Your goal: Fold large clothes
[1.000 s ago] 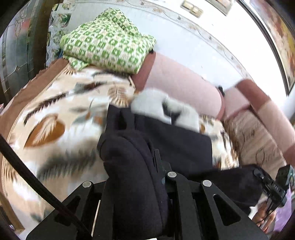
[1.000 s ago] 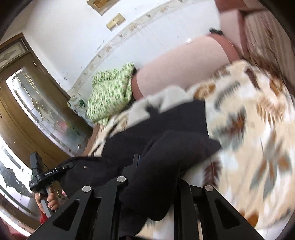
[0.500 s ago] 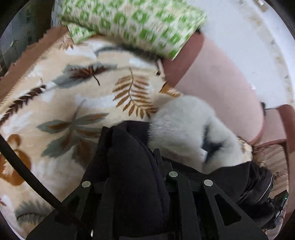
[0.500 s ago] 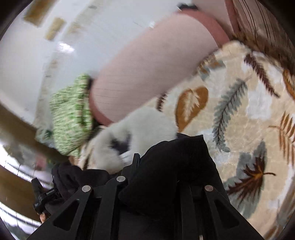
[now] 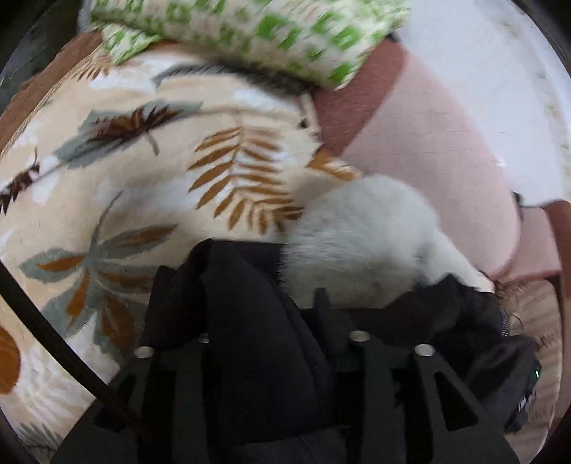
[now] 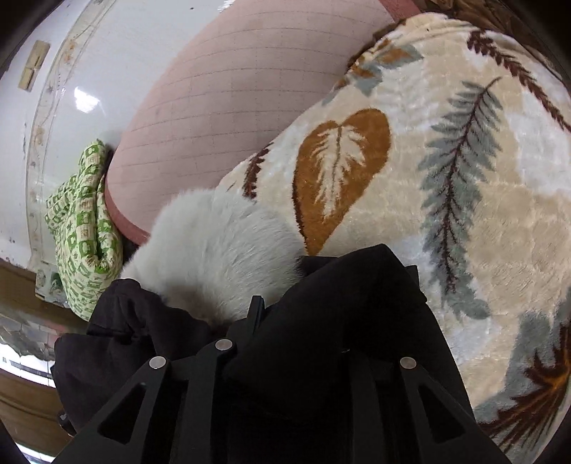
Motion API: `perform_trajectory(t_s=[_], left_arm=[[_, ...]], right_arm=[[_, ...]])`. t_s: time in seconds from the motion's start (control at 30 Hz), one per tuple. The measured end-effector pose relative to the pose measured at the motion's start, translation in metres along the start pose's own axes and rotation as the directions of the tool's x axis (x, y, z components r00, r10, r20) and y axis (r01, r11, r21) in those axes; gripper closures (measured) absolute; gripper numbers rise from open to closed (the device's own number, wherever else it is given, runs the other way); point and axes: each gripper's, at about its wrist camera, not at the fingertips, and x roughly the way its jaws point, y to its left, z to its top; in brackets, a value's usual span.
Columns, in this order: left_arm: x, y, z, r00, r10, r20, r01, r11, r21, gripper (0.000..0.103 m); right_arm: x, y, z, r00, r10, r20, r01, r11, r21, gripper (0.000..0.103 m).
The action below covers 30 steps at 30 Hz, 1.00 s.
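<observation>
A black coat (image 5: 249, 321) with a white fur collar (image 5: 360, 242) lies on a leaf-patterned blanket (image 5: 142, 185). My left gripper (image 5: 264, 314) is shut on a bunched fold of the black coat. In the right wrist view my right gripper (image 6: 321, 321) is shut on another fold of the black coat (image 6: 339, 321), beside the white fur collar (image 6: 214, 250), above the blanket (image 6: 464, 178). The fabric hides most of the fingers in both views.
A pink sofa backrest (image 5: 428, 150) (image 6: 232, 107) rises behind the blanket. A green-and-white checked cloth (image 5: 267, 32) (image 6: 85, 242) is piled at the sofa's end. A white wall (image 6: 71, 71) stands behind. A dark cable (image 5: 53, 342) crosses the left view.
Both grippers have carried the black coat forward and down toward the sofa backrest. The blanket and fur collar now fill more of each view.
</observation>
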Motion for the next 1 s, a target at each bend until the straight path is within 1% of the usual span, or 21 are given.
perform_trajectory(t_s=[0.03, 0.07, 0.1, 0.13, 0.17, 0.23, 0.3, 0.37, 0.4, 0.43, 0.5, 0.57, 0.6, 0.63, 0.67, 0.7, 0.8, 0.87, 0.9, 0.93, 1.0], left_arm=[[-0.014, 0.0, -0.001, 0.999, -0.035, 0.025, 0.035, 0.999, 0.006, 0.052], [-0.025, 0.0, -0.002, 0.998, -0.055, 0.044, 0.055, 0.998, 0.004, 0.046], [-0.038, 0.001, -0.003, 0.995, -0.075, 0.067, 0.076, 0.997, -0.003, 0.039], [-0.052, 0.002, -0.005, 0.992, -0.082, 0.091, 0.084, 0.996, -0.014, 0.037], [-0.062, 0.003, -0.005, 0.99, -0.071, 0.118, 0.074, 0.997, -0.022, 0.034], [-0.092, 0.002, -0.011, 0.981, -0.022, 0.192, 0.025, 1.0, -0.013, 0.033], [-0.115, 0.001, -0.018, 0.972, 0.016, 0.233, -0.018, 1.0, 0.005, 0.033], [-0.138, 0.002, -0.031, 0.957, 0.055, 0.284, -0.062, 0.998, 0.014, 0.031], [-0.15, 0.004, -0.041, 0.946, 0.072, 0.315, -0.082, 0.996, 0.019, 0.026], [-0.159, 0.006, -0.052, 0.936, 0.095, 0.339, -0.109, 0.994, 0.023, 0.024], [-0.164, 0.012, -0.073, 0.92, 0.147, 0.364, -0.168, 0.986, 0.026, 0.023], [-0.163, 0.019, -0.094, 0.909, 0.185, 0.373, -0.212, 0.977, 0.033, 0.023], [-0.159, 0.023, -0.106, 0.905, 0.2, 0.375, -0.229, 0.973, 0.035, 0.023], [-0.155, 0.028, -0.117, 0.901, 0.213, 0.377, -0.243, 0.97, 0.032, 0.023], [-0.151, 0.031, -0.124, 0.9, 0.22, 0.376, -0.25, 0.968, 0.031, 0.023], [-0.144, 0.035, -0.13, 0.901, 0.226, 0.37, -0.255, 0.966, 0.031, 0.023], [-0.126, 0.042, -0.139, 0.91, 0.224, 0.349, -0.259, 0.964, 0.058, 0.023], [-0.117, 0.043, -0.139, 0.906, 0.23, 0.356, -0.276, 0.958, 0.083, 0.023], [-0.115, 0.045, -0.139, 0.901, 0.236, 0.365, -0.287, 0.953, 0.092, 0.023], [-0.112, 0.048, -0.138, 0.896, 0.243, 0.373, -0.299, 0.949, 0.101, 0.023], [-0.107, 0.052, -0.134, 0.899, 0.247, 0.362, -0.303, 0.947, 0.104, 0.023]], right_arm=[[-0.01, 0.004, 0.001, 1.0, 0.013, 0.02, -0.012, 1.0, -0.014, 0.057], [-0.02, 0.009, 0.001, 0.998, 0.015, 0.054, -0.014, 0.999, -0.029, 0.044], [-0.033, 0.014, 0.002, 0.995, 0.005, 0.099, 0.0, 0.999, -0.05, 0.023], [-0.043, 0.019, 0.002, 0.991, -0.012, 0.136, 0.021, 0.997, -0.068, 0.009], [-0.053, 0.026, 0.002, 0.985, -0.029, 0.172, 0.044, 0.995, -0.085, 0.006], [-0.078, 0.038, 0.0, 0.973, -0.052, 0.225, 0.08, 0.99, -0.119, 0.006], [-0.106, 0.051, -0.007, 0.957, -0.071, 0.28, 0.117, 0.982, -0.15, 0.006], [-0.13, 0.069, -0.023, 0.946, -0.049, 0.32, 0.123, 0.969, -0.214, 0.006], [-0.14, 0.08, -0.034, 0.944, -0.033, 0.327, 0.122, 0.959, -0.257, 0.006], [-0.146, 0.091, -0.045, 0.945, -0.021, 0.327, 0.123, 0.947, -0.296, 0.006], [-0.153, 0.113, -0.075, 0.952, 0.014, 0.304, 0.11, 0.917, -0.384, 0.006], [-0.15, 0.131, -0.103, 0.963, 0.039, 0.267, 0.09, 0.886, -0.454, 0.014], [-0.144, 0.141, -0.117, 0.969, 0.041, 0.245, 0.087, 0.869, -0.487, 0.028], [-0.136, 0.148, -0.128, 0.974, 0.04, 0.223, 0.083, 0.853, -0.515, 0.044], [-0.124, 0.159, -0.142, 0.981, 0.037, 0.19, 0.076, 0.83, -0.552, 0.052], [-0.112, 0.167, -0.152, 0.986, 0.029, 0.166, 0.073, 0.812, -0.579, 0.063], [-0.075, 0.184, -0.167, 0.989, -0.011, 0.149, 0.102, 0.776, -0.622, 0.064], [-0.041, 0.199, -0.162, 0.98, -0.066, 0.187, 0.173, 0.749, -0.64, 0.064], [-0.025, 0.203, -0.156, 0.974, -0.096, 0.203, 0.206, 0.743, -0.636, 0.064], [-0.01, 0.206, -0.149, 0.972, -0.118, 0.203, 0.222, 0.748, -0.626, 0.064], [0.024, 0.207, -0.133, 0.963, -0.176, 0.205, 0.265, 0.763, -0.589, 0.064]])
